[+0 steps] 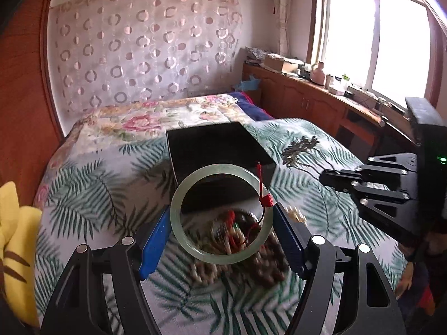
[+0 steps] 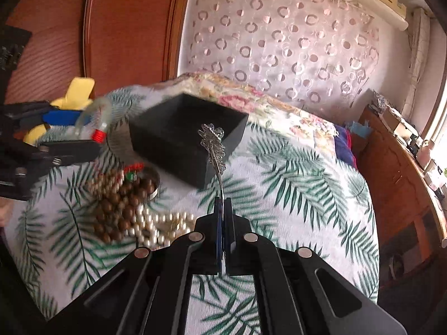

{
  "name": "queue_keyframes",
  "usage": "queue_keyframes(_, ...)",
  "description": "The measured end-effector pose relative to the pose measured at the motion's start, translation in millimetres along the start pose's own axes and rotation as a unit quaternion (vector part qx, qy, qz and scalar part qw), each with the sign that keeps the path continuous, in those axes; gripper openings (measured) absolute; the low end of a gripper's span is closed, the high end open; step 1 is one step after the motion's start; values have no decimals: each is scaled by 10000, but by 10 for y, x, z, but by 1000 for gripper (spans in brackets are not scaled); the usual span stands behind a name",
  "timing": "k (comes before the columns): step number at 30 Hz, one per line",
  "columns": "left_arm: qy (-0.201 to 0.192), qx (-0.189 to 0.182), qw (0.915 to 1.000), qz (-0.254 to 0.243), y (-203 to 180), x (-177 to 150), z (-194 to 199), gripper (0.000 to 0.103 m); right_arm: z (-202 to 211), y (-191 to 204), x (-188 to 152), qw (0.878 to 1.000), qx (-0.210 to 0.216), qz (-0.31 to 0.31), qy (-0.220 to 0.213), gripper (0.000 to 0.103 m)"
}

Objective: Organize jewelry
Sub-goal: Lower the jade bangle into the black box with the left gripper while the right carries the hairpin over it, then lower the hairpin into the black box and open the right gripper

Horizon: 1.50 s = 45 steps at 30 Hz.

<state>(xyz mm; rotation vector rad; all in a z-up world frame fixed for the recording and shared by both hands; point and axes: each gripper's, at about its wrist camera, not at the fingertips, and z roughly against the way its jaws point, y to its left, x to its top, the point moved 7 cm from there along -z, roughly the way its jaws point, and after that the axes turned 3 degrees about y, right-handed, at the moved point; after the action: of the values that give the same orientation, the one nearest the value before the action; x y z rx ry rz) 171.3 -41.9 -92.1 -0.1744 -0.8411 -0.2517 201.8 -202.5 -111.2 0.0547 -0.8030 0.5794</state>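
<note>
Two grippers are in play over the bed (image 1: 92, 184), and I read them from left to right. My left gripper (image 1: 222, 229) has its blue fingers (image 1: 155, 244) clamped on the outer edge of a pale green jade bangle (image 1: 178, 195), which is lifted clear of the leaf-print bedspread; a red knotted cord (image 1: 264, 195) hangs from the bangle's right side. Below the bangle, blurred, lies a heap of brown wooden beads (image 2: 123, 203) with a string of pearls (image 2: 156, 227) just beside it. Beyond the bangle stands the open black box (image 1: 218, 142), resting on the bedspread.

Further right, my right gripper (image 2: 222, 203) has its fingers pressed together on the thin stem of a silver ornamental hairpin (image 2: 213, 145). The pin stands nearly upright from the fingertips, its decorated head in front of the box's near corner as the right wrist camera sees it. In that same view the left gripper (image 2: 69, 136) sits at the far left with the bangle, well apart from the pin. In the left wrist view the right gripper (image 1: 329, 178) enters from the right edge.
</note>
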Motion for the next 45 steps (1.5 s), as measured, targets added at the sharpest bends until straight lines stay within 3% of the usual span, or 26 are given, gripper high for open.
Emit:
queue_keyframes(9,19,125,9999,-58,87,390,-355,69,-44,-72,403,9994,158,-90,-290,2)
queue_keyframes(23,424,215,9985,261,343,522,-869,69,-381,-73,655,9987,457,-177,-156,2)
queue_keyframes(31,172,285,9989,338,424,515,-665,76,-604,-11,694,9980,591,-206,8,2)
queue_keyframes(40,-154,498,9980,350,521,308,-377,89,-632,77,829,9983,576,-74,-7,2)
queue_keyframes(45,-188,411,9981,410,549,135,-285,95,-682,172,842,9982,586,59,59,2)
